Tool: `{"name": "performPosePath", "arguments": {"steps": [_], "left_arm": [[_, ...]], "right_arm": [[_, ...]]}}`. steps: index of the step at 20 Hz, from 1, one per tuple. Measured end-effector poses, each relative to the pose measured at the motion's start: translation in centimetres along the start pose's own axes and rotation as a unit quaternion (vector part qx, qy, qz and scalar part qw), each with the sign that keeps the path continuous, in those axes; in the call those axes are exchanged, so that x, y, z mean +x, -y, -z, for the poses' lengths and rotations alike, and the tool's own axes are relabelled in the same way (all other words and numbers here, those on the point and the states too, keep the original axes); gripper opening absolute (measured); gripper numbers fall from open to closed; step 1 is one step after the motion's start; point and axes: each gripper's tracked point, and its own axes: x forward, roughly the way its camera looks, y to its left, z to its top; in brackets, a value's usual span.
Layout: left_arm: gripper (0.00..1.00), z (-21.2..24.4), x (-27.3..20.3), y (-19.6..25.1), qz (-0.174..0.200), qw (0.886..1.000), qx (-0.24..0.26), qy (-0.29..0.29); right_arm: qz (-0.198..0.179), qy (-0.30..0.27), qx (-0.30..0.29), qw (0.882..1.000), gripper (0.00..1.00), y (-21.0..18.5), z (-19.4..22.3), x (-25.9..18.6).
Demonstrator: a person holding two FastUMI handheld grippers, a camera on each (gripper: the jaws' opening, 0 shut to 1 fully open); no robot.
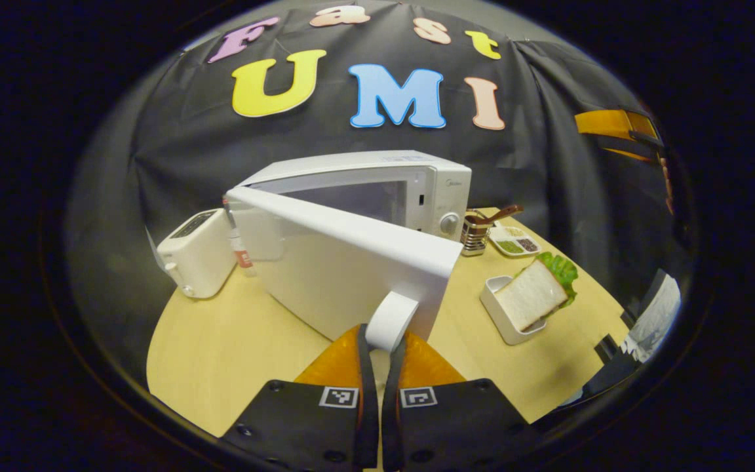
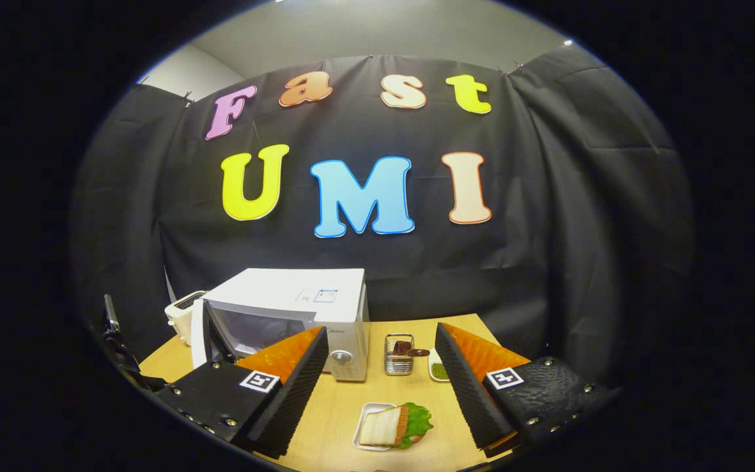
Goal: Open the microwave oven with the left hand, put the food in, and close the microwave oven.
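Microwave oven (image 1: 377, 190) at the back of the table (image 1: 220, 354), door (image 1: 345, 269) swung well out toward the camera, cavity exposed behind it. Door handle (image 1: 390, 321) pinched between the fingers of the left hand-held gripper (image 1: 379, 357), jaws nearly together around it. Opening step in hand, judged almost complete. Sandwich (image 2: 394, 425) with lettuce in a small white tray (image 2: 366, 426) on the table in front of the oven, untouched. Right hand-held gripper (image 2: 381, 380) spread wide above it, holding nothing, tray framed between the fingers. Next: drop the right one onto the tray or food, close, lift, carry left into the cavity past the door edge. Toaster (image 1: 197, 252), caddy (image 2: 398, 354) and seasoning dish (image 1: 515, 241) standing clear.
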Motion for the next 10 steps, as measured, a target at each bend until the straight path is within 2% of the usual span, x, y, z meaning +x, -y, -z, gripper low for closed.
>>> {"name": "performPosePath", "arguments": {"steps": [4, 10], "left_arm": [[0.11, 2.4, -3.5, -5.1, -0.003, 1.000, 0.006, 0.013], [0.09, 4.5, -6.4, -12.1, 0.011, 0.999, 0.034, 0.019]], "right_arm": [[-0.038, -0.011, 0.043, 0.998, 0.99, -3.5, 1.3, -0.8], [-0.040, -0.026, 0.065, 0.997, 0.99, -5.6, 2.7, -1.1]]}}
